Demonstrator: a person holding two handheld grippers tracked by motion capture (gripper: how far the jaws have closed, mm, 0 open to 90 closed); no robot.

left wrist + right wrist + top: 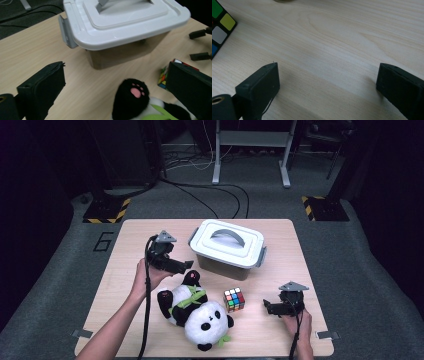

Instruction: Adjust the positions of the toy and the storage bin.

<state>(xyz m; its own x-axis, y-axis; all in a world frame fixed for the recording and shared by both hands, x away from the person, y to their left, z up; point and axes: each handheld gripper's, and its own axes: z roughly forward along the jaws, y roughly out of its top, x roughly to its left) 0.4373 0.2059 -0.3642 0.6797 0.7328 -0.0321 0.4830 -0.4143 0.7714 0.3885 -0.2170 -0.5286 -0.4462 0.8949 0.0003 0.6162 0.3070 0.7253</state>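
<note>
A panda plush [197, 312] lies on its back at the front middle of the wooden table [130, 245]. My left gripper [188, 265] hovers open just above the plush's raised black foot [132, 100], and its jaws stand wide apart around that foot without touching it [116, 72]. A white lidded box [227, 247] with a grey handle stands just beyond, large in the left gripper view [125, 25]. A colour cube [234, 299] sits right of the plush. My right gripper [267, 306] rests low at the front right, open over bare wood [328, 70], with the cube [219, 30] at its far left.
The box has grey latches on its sides [65, 32]. In the left gripper view the cube [163, 77] peeks from behind the right jaw, and the other gripper's jaws [200, 33] show farther off. Cables and stand legs lie on the floor beyond the table.
</note>
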